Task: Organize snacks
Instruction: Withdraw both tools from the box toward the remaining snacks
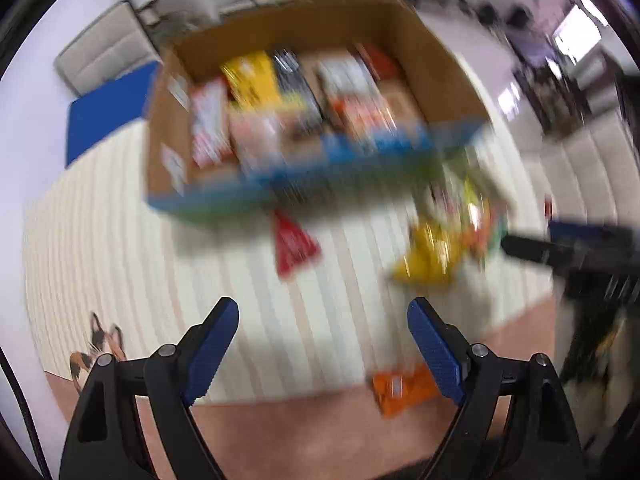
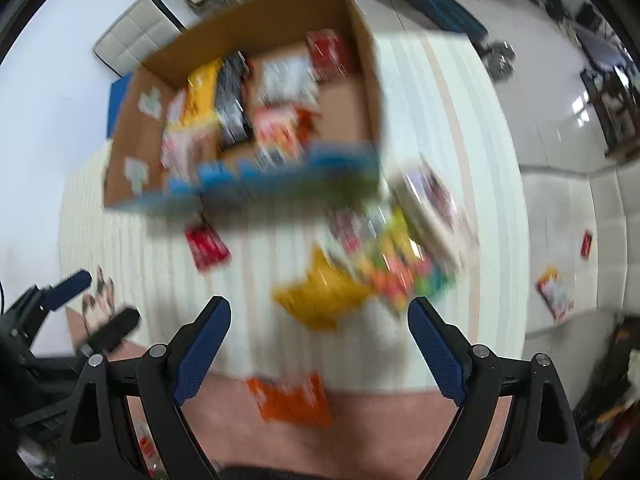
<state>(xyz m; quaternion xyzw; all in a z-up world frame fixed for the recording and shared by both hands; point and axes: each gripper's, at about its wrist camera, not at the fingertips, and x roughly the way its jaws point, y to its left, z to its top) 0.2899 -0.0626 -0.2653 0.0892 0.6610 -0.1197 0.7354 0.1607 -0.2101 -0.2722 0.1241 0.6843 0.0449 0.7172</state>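
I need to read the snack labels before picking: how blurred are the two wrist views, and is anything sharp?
Left wrist: cardboard box and red packet smeared by motion; only the left gripper is crisp. Right wrist: the same smear over the yellow bag and orange packet; the right gripper sharp. No labels readable; fisheye bends the edges.

box (image 1: pixel 404 36): brown cardboard, open on top, blue front edge, many snack packs lying flat inside | red pack (image 1: pixel 294 246): flat on striped mat, just in front of box | yellow bag (image 1: pixel 426 258): by a messy pile of snacks, right of box | orange pack (image 1: pixel 400 392): alone at the mat's near edge | all blurry
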